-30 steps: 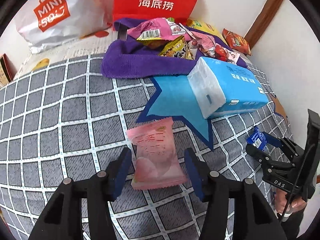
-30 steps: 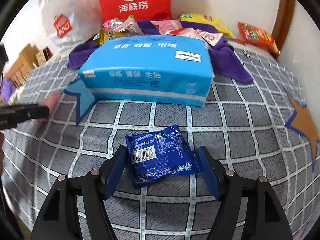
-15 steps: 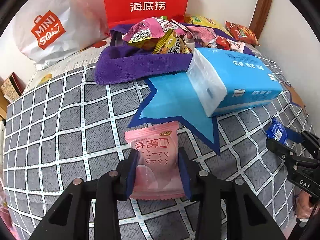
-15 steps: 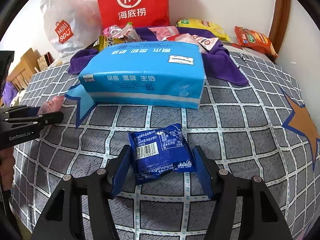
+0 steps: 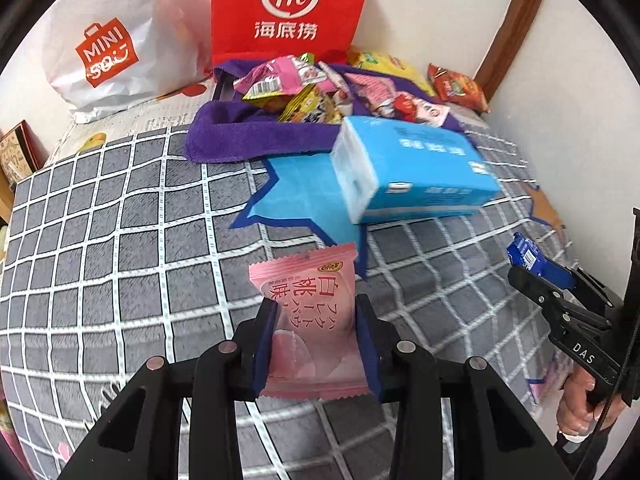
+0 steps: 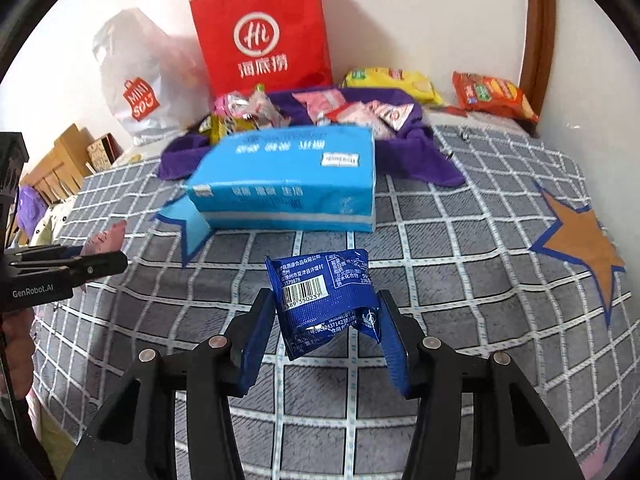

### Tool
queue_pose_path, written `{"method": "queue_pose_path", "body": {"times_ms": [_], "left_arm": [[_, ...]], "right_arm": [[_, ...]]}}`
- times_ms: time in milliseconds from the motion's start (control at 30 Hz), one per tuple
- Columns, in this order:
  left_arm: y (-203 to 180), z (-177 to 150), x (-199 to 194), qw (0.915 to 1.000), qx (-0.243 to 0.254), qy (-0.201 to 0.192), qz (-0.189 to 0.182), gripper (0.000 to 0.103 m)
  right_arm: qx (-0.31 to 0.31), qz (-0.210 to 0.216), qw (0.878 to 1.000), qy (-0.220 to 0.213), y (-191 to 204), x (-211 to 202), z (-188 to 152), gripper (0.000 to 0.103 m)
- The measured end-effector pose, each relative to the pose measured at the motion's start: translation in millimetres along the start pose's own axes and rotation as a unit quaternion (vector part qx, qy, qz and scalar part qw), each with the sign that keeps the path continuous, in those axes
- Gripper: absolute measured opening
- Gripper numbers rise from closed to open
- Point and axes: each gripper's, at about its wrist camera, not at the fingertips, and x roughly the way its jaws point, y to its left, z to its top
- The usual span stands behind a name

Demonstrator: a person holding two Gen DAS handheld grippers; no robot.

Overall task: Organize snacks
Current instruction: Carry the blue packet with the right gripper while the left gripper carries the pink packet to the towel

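My left gripper (image 5: pixel 316 308) is shut on a pink snack packet (image 5: pixel 304 280), and its pads press the packet's two sides. The packet hangs just above the grey checked bed cover (image 5: pixel 120 240). My right gripper (image 6: pixel 325 298) is shut on a crumpled blue snack packet (image 6: pixel 316 284) with a barcode, also held off the cover. In the left wrist view the right gripper (image 5: pixel 532 276) shows at the right edge with the blue packet (image 5: pixel 526 254). In the right wrist view the left gripper (image 6: pixel 114 258) shows at the left edge with the pink packet (image 6: pixel 106 238).
A blue tissue pack (image 6: pixel 288 176) lies ahead on a blue star patch. Behind it a purple towel (image 5: pixel 248 136) bears several loose snacks (image 5: pixel 304 92). A red paper bag (image 5: pixel 288 8) and a white plastic bag (image 5: pixel 108 52) stand at the wall. Yellow and orange packets (image 6: pixel 492 94) lie far right.
Both grippers have shut on their packets, which lay flat between open jaws before. Both have since risen, lifting the pink and the blue packet off the cover.
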Motion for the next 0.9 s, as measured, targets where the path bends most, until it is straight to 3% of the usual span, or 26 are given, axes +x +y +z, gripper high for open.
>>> {"method": "queue_pose_path", "body": {"times_ms": [567, 900], "left_arm": [[-23, -13, -48, 0.9979, -0.011, -0.023, -0.059, 0.036], [-40, -7, -73, 0.9967, 0.004, -0.053, -0.062, 0.036]], "right_arm": [[0.018, -0.02, 0.998, -0.055, 13, -69, 8, 0.051], [0.024, -0.011, 0.997, -0.068, 12, -80, 15, 0.051]]}}
